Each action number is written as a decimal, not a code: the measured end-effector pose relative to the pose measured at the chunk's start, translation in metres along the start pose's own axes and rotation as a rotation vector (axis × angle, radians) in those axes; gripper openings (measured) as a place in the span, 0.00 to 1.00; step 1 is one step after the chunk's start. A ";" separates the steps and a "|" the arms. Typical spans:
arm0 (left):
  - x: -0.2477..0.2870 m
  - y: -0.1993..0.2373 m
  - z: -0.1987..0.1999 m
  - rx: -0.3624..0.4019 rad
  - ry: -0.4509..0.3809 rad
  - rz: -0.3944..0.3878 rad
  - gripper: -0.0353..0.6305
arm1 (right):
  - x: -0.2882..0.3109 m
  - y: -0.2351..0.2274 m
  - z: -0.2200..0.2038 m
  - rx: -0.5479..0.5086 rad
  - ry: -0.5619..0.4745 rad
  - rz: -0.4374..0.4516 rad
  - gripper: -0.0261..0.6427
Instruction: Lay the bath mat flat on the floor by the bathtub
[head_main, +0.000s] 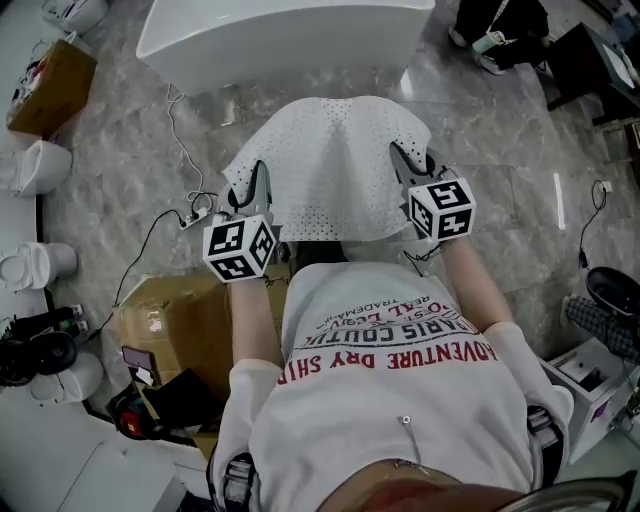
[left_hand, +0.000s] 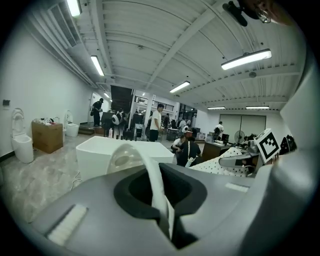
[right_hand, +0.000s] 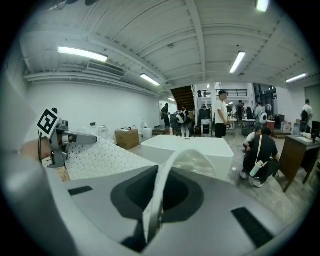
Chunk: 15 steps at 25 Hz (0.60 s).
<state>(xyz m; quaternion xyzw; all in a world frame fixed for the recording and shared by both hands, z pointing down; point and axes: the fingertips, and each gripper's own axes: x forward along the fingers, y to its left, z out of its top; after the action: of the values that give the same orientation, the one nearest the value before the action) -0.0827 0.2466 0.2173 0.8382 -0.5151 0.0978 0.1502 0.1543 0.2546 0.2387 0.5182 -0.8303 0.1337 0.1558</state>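
In the head view the mat (head_main: 335, 170) is held up, spread between the left tool (head_main: 257, 185) and right tool (head_main: 405, 160), near the tub (head_main: 280, 40); the left gripper view shows jaws pinched shut on the mat's edge, and the right gripper view likewise.

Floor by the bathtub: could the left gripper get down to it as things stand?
Likely yes. The left gripper is shut on the mat, held up, and the floor before the bathtub shows nothing in the way but a cable to the left.
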 end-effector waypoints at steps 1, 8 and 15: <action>0.014 0.012 0.007 -0.003 -0.003 -0.006 0.08 | 0.017 -0.004 0.008 0.002 0.005 -0.005 0.06; 0.118 0.125 0.058 -0.039 0.012 -0.035 0.08 | 0.155 -0.031 0.067 0.023 0.049 -0.049 0.06; 0.206 0.220 0.084 -0.034 0.078 -0.036 0.08 | 0.271 -0.057 0.094 0.052 0.120 -0.067 0.06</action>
<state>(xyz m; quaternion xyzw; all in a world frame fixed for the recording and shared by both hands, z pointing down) -0.1861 -0.0478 0.2378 0.8401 -0.4954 0.1191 0.1863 0.0820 -0.0272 0.2639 0.5408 -0.7977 0.1807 0.1964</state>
